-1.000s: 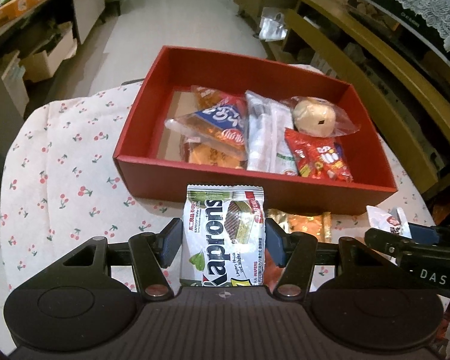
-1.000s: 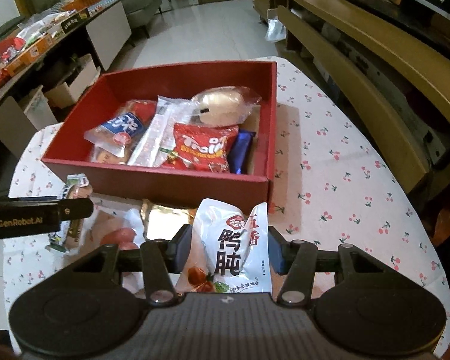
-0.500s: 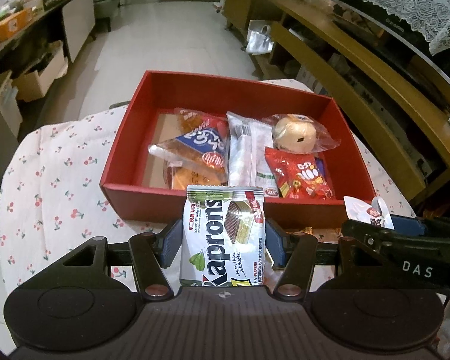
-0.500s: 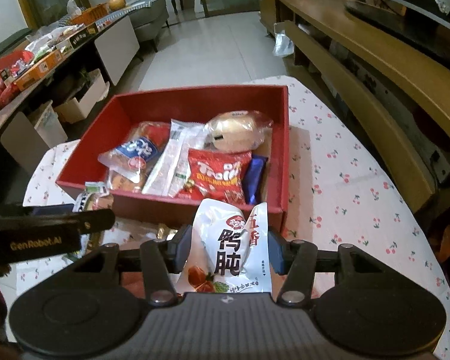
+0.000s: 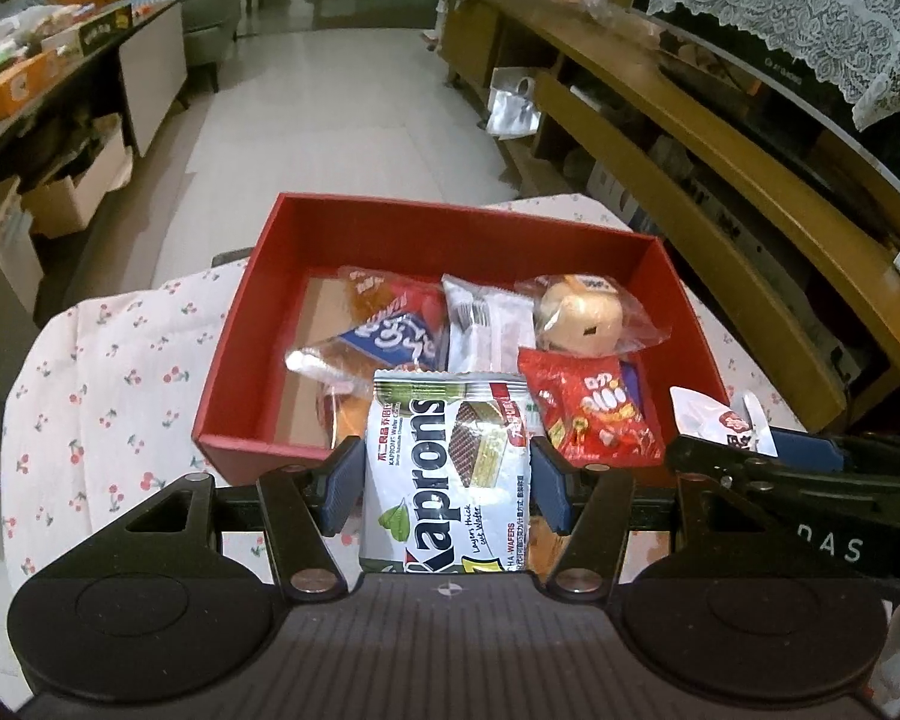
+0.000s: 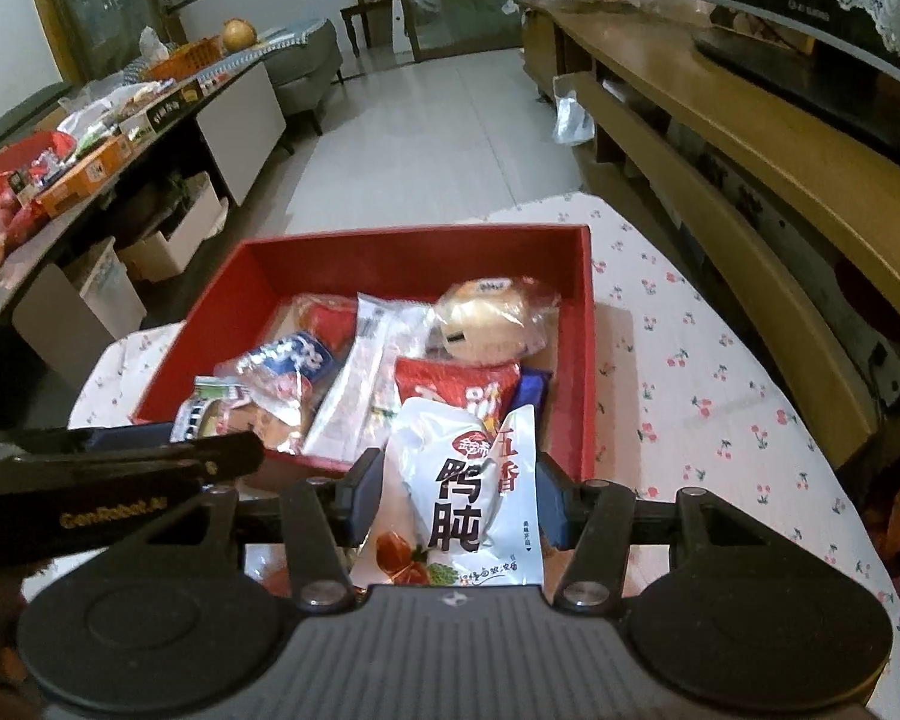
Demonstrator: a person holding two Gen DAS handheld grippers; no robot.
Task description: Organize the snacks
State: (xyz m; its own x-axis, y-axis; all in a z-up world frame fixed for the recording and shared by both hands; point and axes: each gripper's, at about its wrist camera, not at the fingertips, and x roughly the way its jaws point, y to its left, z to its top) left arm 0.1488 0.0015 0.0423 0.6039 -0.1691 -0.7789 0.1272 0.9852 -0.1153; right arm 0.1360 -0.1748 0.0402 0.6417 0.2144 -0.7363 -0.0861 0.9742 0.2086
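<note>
A red box (image 5: 450,227) (image 6: 588,324) sits on the cherry-print tablecloth (image 5: 108,396) (image 6: 702,384) and holds several wrapped snacks, among them a round bun (image 5: 579,315) (image 6: 486,324) and a red chip packet (image 5: 594,414) (image 6: 456,387). My left gripper (image 5: 447,471) is shut on a green-and-white Kaprons wafer pack (image 5: 450,468), held upright over the box's near wall. My right gripper (image 6: 459,495) is shut on a white pouch with Chinese lettering (image 6: 468,492), also above the near wall. Each gripper shows at the other view's edge.
A long wooden bench and shelf (image 6: 750,192) run along the right. A cluttered side table (image 6: 90,138) with boxes stands to the left. Tiled floor (image 5: 342,120) lies beyond the table. More packets lie on the cloth under the grippers.
Both grippers have risen with their packets and tilted up, so the box sits lower in view. The packets now overlap the box's near wall instead of hanging in front of it.
</note>
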